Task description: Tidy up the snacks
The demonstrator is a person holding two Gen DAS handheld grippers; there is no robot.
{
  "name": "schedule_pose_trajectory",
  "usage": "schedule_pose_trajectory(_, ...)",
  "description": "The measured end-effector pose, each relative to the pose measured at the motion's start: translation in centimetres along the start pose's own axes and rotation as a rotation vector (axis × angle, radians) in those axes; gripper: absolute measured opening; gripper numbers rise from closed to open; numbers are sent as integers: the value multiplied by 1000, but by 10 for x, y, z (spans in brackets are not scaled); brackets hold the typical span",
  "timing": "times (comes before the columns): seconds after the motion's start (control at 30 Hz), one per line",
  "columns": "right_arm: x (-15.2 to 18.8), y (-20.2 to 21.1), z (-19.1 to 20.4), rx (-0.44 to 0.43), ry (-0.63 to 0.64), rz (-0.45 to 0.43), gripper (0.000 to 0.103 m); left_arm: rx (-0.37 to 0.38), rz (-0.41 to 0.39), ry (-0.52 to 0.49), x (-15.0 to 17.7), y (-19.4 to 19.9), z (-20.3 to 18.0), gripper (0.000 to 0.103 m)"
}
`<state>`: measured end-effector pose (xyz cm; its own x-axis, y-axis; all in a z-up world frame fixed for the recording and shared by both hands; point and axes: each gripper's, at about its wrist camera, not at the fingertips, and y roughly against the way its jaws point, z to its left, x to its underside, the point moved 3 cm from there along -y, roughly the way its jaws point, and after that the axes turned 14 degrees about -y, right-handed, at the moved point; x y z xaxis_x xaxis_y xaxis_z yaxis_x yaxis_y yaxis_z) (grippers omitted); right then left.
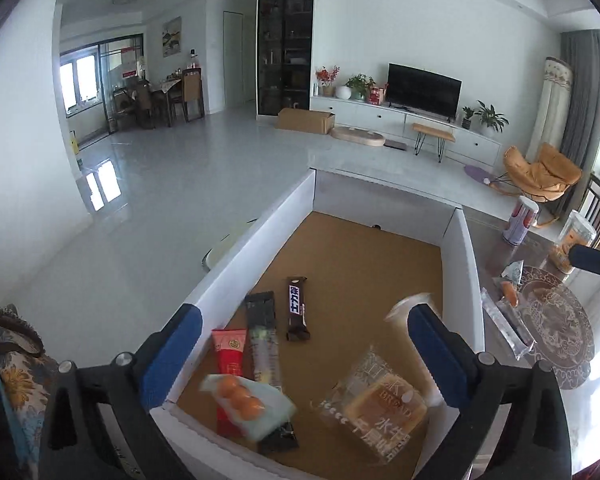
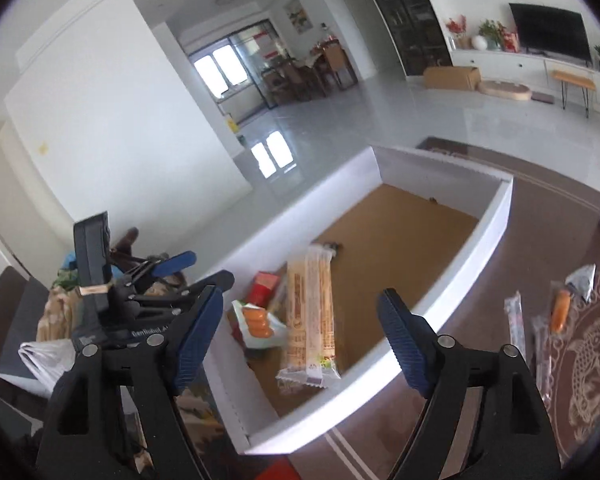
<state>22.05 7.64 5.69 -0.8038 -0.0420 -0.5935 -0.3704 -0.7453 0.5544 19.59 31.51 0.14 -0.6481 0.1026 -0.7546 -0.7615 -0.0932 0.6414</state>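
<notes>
While both grippers hang over the white box (image 1: 466, 280), nothing is held in either: the left gripper (image 1: 300, 344) is spread wide with empty jaws, and the right gripper (image 2: 300, 336) is likewise spread wide and empty. Several snacks already lie on the box's brown floor: a bread packet (image 1: 380, 404), a chocolate bar (image 1: 297, 307), a red packet (image 1: 229, 350) and a clear pouch of orange balls (image 1: 244, 400), which is blurred and may be in motion. In the right view a long cracker sleeve (image 2: 310, 312) lies between the spread fingers, seemingly loose. Still outside, on the dark table (image 2: 480, 264), are a sausage stick (image 2: 560, 314) and thin clear-wrapped sticks (image 2: 516, 320). These are judged light, with slippery film wrappers; the sausage is soft and best pinched gently across its middle, while the bread would be crushed by a firm squeeze.
</notes>
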Motion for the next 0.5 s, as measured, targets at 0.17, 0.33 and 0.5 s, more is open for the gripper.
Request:
schedule_pose_trajectory(0.17, 8, 31, -20, 101, 76, -95, 82, 87, -19, 45, 12, 2, -20, 102)
schedule_pose_trajectory(0.33, 35, 48, -137, 437, 80, -148, 82, 256, -36, -60, 22, 17, -111, 102)
schedule_pose_trajectory(0.5, 72, 75, -268, 599, -169, -68, 82, 449, 41, -236, 40, 11, -234, 102)
